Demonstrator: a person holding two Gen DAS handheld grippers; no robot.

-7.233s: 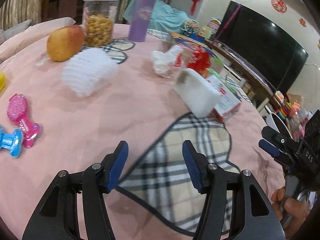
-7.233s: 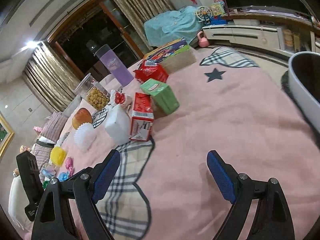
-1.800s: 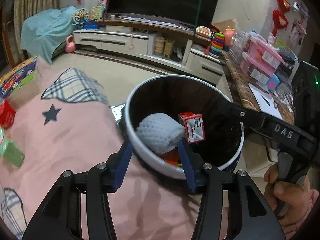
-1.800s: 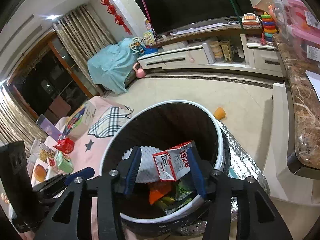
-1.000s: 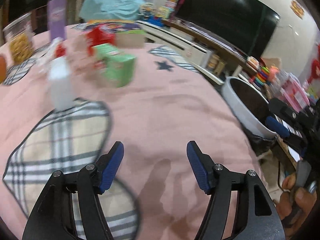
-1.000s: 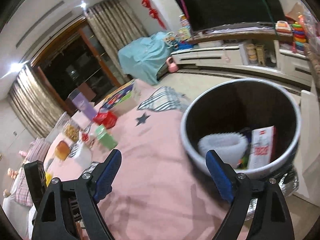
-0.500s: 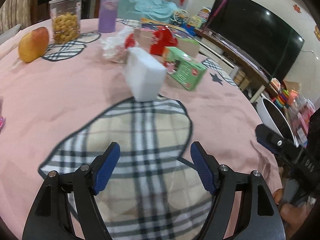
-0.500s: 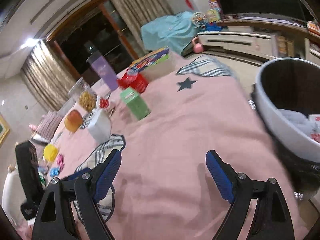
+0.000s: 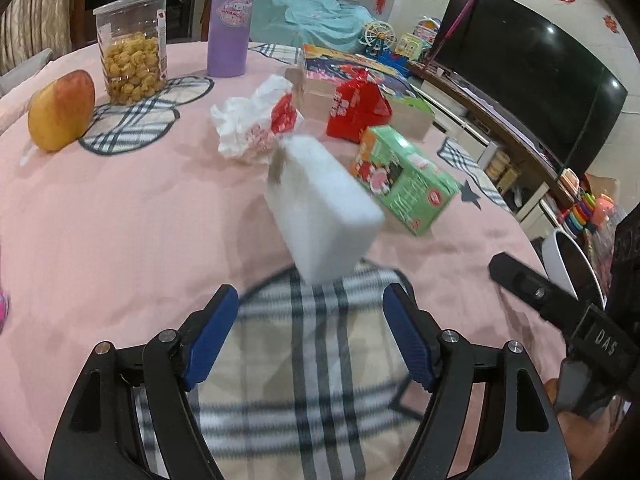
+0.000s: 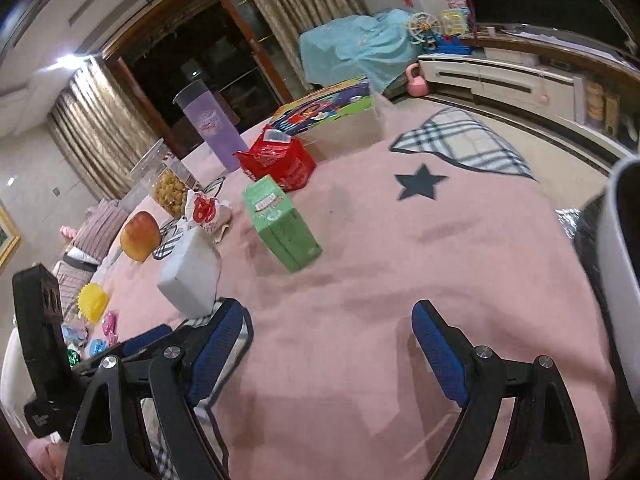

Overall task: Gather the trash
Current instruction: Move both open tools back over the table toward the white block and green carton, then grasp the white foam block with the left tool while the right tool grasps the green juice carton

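Nearest the left wrist camera, the left gripper [image 9: 310, 336] stands with its blue-padded jaws wide apart and empty above a plaid heart-shaped patch [image 9: 296, 364] of the pink tablecloth [image 9: 132, 216]. Just beyond the jaws, and roughly centred between them, a white rectangular foam-like block [image 9: 324, 212] stands tilted at the patch's far edge; it is slightly blurred. The right gripper [image 10: 328, 344] is likewise spread wide and carries nothing, hovering over bare pink cloth with the block to its left. The step in hand appears to be the approach to a fresh piece of trash, the block being the likeliest target for the left gripper. Behind the block lie a green printed cardboard carton [image 9: 404, 188], a crumpled white-and-red paper wrapper [image 9: 256, 124] and a red foil snack bag [image 9: 356, 108]; the carton lies just beside the block, though contact cannot be judged. Farther off stand a red-yellow apple [image 9: 60, 112], a clear plastic jar of yellow snacks [image 9: 132, 56] and a purple tumbler [image 9: 230, 20], which look like keepers. The white round trash bin [image 10: 620, 280] shows at the table's right edge. The next move probably calls for advancing the left gripper until its pads straddle the block's narrow faces, then closing; the wide face may exceed the jaw opening.
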